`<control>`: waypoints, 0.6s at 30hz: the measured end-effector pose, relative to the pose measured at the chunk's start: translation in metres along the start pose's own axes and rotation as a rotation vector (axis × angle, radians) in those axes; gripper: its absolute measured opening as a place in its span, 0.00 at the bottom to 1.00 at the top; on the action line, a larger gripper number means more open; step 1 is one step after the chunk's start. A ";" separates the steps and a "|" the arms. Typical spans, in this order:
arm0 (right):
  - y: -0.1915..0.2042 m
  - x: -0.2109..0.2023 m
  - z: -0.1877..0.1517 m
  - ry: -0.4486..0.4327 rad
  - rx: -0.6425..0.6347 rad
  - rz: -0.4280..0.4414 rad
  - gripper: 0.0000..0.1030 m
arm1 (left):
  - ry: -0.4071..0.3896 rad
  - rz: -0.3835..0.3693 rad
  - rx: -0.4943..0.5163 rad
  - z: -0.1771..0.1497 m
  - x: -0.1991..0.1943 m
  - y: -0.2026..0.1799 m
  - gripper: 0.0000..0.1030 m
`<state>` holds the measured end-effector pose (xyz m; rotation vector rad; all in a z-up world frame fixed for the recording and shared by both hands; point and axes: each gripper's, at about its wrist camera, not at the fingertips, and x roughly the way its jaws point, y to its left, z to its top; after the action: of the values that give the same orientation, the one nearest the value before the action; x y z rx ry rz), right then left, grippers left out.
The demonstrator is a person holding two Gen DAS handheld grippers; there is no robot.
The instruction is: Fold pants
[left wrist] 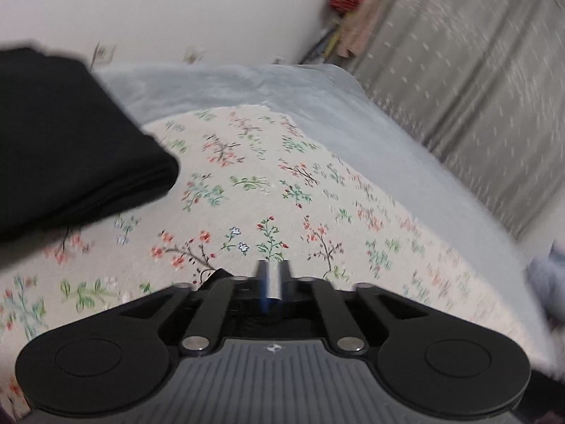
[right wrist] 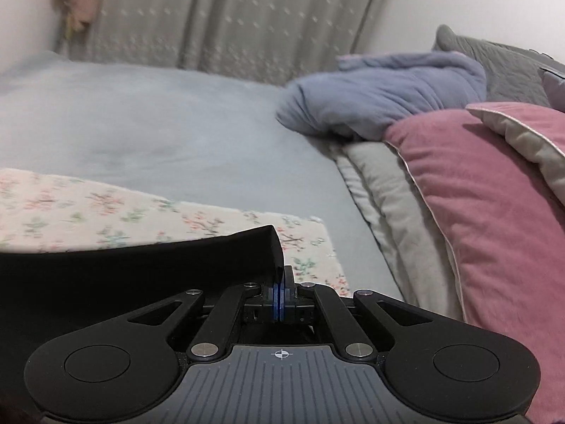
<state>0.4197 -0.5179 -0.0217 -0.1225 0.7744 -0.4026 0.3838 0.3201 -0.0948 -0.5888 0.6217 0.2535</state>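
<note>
The black fabric pants (left wrist: 70, 141) lie folded into a thick stack on the cream floral-print cloth (left wrist: 268, 190) that covers part of my bed. In my left camera the stack sits up and to the left of my left gripper (left wrist: 273, 284), well clear of it, with its rounded folded corner pointing toward the middle of the cloth. My left gripper hangs over bare floral cloth. Its fingers look drawn close together with only a narrow gap, though the picture is blurred; a small scrap of black shows just left of the fingers, and I cannot tell whether it is pants fabric or part of the tool. Nothing sits between the fingers as far as I can see.

In my right camera the pants fill the lower left, their upper edge running across to a raised corner that ends right at my right gripper (right wrist: 279, 302). Its two blue-edged pads are pressed fully together, and the corner of black fabric meets them at the tip, so I seem to be pinching that corner.

Only the right view shows the pink pillow (right wrist: 487, 212), the bundled blue-grey blanket (right wrist: 381, 95) and the pale grey pillow (right wrist: 385, 194) at the bed's head end, plus the near corner of the floral cloth on the light blue bedsheet (right wrist: 141, 123). Only the left view shows the whole folded stack.
</note>
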 end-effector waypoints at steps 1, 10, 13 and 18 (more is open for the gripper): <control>0.001 0.005 -0.002 0.016 0.001 -0.017 0.00 | -0.002 0.000 -0.022 0.001 -0.002 0.004 0.48; 0.031 0.038 -0.030 0.110 0.044 -0.081 0.00 | 0.072 -0.013 -0.078 0.001 0.006 0.028 0.78; 0.034 0.052 -0.037 0.127 0.054 -0.083 0.00 | 0.124 -0.057 -0.060 -0.001 0.011 0.025 0.87; 0.041 0.065 -0.041 0.135 0.042 -0.084 0.00 | 0.123 0.013 0.059 -0.006 0.015 0.013 0.86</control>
<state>0.4449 -0.5043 -0.1040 -0.0894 0.8957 -0.5099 0.3877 0.3275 -0.1139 -0.5467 0.7498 0.2119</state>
